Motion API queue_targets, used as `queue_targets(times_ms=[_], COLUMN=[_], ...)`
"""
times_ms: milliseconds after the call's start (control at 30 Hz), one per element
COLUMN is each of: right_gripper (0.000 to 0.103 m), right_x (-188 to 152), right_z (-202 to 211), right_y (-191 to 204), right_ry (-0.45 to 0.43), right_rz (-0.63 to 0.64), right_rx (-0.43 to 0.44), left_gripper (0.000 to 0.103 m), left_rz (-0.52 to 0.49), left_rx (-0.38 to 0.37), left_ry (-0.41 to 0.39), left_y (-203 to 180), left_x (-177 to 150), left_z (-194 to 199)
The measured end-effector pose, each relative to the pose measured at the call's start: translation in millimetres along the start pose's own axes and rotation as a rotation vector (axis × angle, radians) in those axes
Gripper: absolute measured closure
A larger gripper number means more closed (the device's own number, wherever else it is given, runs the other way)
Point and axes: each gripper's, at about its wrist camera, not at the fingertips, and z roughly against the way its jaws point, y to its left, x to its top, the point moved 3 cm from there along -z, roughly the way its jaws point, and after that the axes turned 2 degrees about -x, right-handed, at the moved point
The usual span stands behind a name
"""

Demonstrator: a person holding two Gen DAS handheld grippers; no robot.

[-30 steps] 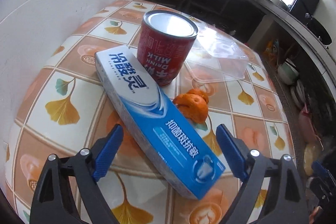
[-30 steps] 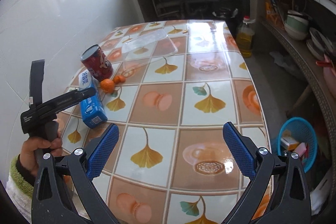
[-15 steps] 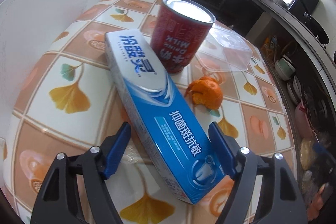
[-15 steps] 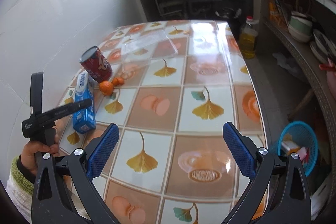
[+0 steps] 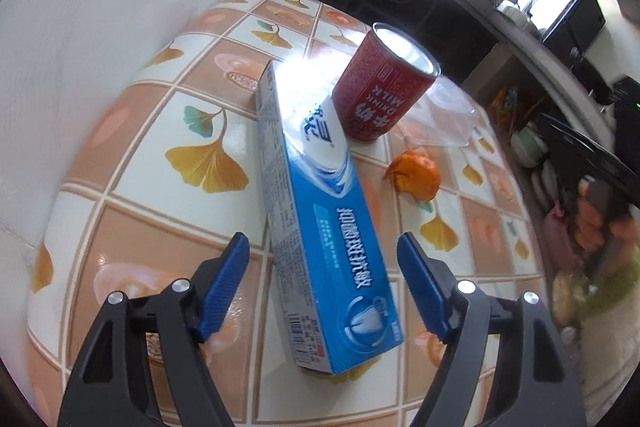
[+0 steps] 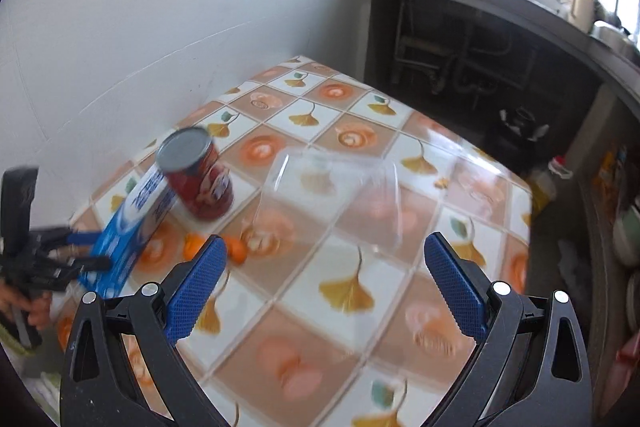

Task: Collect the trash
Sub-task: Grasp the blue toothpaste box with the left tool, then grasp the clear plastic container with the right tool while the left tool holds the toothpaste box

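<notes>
A blue and white toothpaste box (image 5: 320, 203) lies on the tiled table, its near end between the open jaws of my left gripper (image 5: 324, 251), which does not clamp it. A red milk can (image 5: 380, 87) stands upright at the box's far end. Orange peel (image 5: 416, 175) lies to the right of the box. In the right wrist view the box (image 6: 132, 223), can (image 6: 198, 173) and peel (image 6: 236, 249) sit at the left, with the left gripper (image 6: 80, 249) at the box. My right gripper (image 6: 320, 267) is open and empty above the table's middle.
A clear plastic lid (image 6: 332, 195) lies on the table (image 6: 348, 291) right of the can. A white wall (image 6: 140, 27) runs along the table's left side. Dark counter shelves (image 6: 480, 55) stand behind. A bottle (image 6: 546, 183) stands on the floor past the far right edge.
My left gripper has moved forward so its jaws now flank the box's near end. My right gripper has swung left and forward towards the can and lid; its view is blurred.
</notes>
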Motion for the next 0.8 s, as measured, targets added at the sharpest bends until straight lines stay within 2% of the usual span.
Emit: queue_targets(times_ms=[133, 200, 333, 400, 500, 600, 800], right_gripper=[0.008, 0.015, 0.033, 0.035, 0.04, 0.042, 0.042], right_x=[42.5, 56.9, 59.9, 53.4, 40.6, 20.9, -41.0], right_z=[-58.1, -92.3, -146.0, -158.1, -162.6, -147.0, -98.3], right_y=[-13.1, -16.0, -21.5, -28.0, -40.6, -48.8, -48.6], right_ry=[0.066, 0.123, 0.265, 0.317, 0.375, 0.398, 0.448], right_rz=[-0.109, -0.136, -0.163, -0.187, -0.258, -0.303, -0.363], right_rx=[0.016, 0.011, -0.051, -0.068, -0.045, -0.026, -0.001], left_gripper=[0.029, 0.029, 0.029, 0.029, 0.035, 0.046, 0.047], left_rz=[-0.003, -0.012, 0.001, 0.007, 0.002, 0.005, 0.008], left_rx=[0.002, 0.003, -0.01, -0.01, -0.005, -0.002, -0.012], left_ry=[-0.014, -0.01, -0.003, -0.004, -0.005, -0.004, -0.005], left_y=[-1.0, -2.5, -3.6, -3.0, -3.7, -1.1, 0.2], left_x=[6.7, 9.4, 11.2, 11.4, 12.5, 12.3, 9.3], left_z=[-3.8, -8.4, -14.9, -17.1, -18.8, -19.9, -17.7])
